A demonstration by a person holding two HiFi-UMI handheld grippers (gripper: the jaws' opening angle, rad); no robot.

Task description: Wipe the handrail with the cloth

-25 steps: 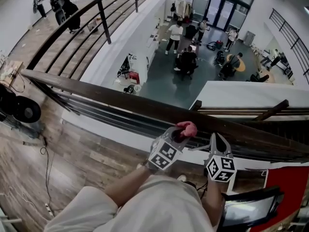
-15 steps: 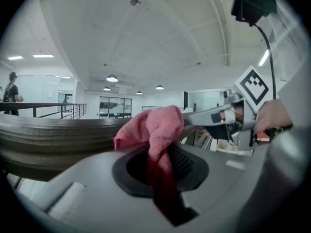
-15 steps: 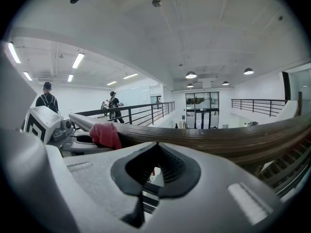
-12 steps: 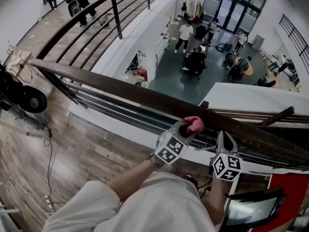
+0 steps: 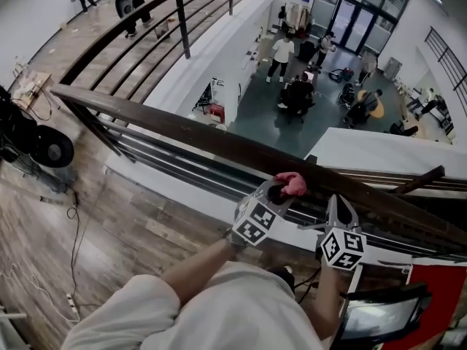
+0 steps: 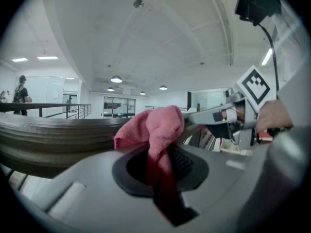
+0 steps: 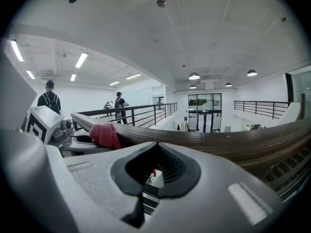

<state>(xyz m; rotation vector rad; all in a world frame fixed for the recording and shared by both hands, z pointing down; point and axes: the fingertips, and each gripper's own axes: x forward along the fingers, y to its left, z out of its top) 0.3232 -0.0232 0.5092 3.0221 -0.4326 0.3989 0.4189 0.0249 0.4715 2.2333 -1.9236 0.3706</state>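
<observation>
1. The pink cloth (image 5: 290, 183) sits at the centre of the head view, pressed on top of the dark wooden handrail (image 5: 182, 133).
2. The left gripper (image 5: 279, 189) has its jaws clamped on the cloth, which bunches above them.
3. The right gripper (image 5: 335, 201), just right of it, has its jaws closed together with nothing between them, their tips beside the handrail.

Left gripper (image 5: 280, 191) jaws pinching cloth (image 5: 291, 183); right gripper (image 5: 337, 203) jaws together, empty.

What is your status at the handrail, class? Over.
Left gripper shut on pink cloth, against wooden handrail. Right gripper shut, empty, beside rail. Nothing seen blocking rail.
</observation>
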